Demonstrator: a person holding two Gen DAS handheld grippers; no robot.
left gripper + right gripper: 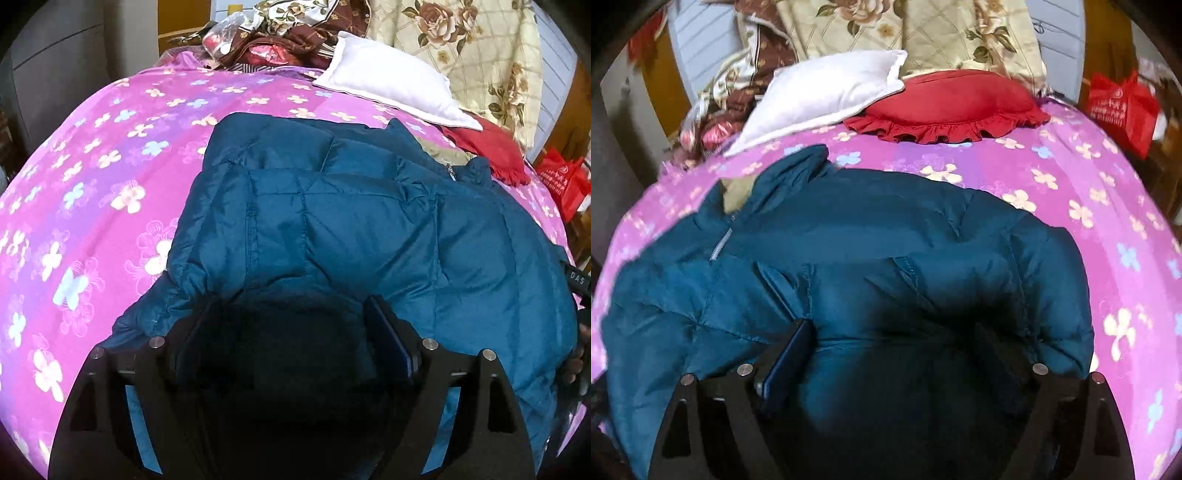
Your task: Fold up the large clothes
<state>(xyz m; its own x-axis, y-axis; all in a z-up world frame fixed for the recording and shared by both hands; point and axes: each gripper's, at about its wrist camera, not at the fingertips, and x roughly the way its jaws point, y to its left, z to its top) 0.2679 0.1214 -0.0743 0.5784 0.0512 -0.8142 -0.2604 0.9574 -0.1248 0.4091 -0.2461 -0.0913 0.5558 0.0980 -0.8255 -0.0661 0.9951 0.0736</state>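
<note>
Pink flowered bedspread point(92, 192) carries a teal padded jacket point(369, 229), spread flat at centre.

Both grippers point down over the jacket's near part. Left gripper point(295, 325) stands with jaws spread, nothing clamped; right gripper point(894, 339) likewise released, fabric bulging between its fingers. White pillow point(827, 92) and red frilled cushion point(945, 107) lie at twelve o'clock from the jacket; red bag point(1119, 110) at two o'clock.

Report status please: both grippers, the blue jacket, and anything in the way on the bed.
Left gripper open, right gripper open, both over the jacket. Jacket lies on the pink bedcover, nothing gripped. White pillow and red cushion beyond, apart from it.
</note>
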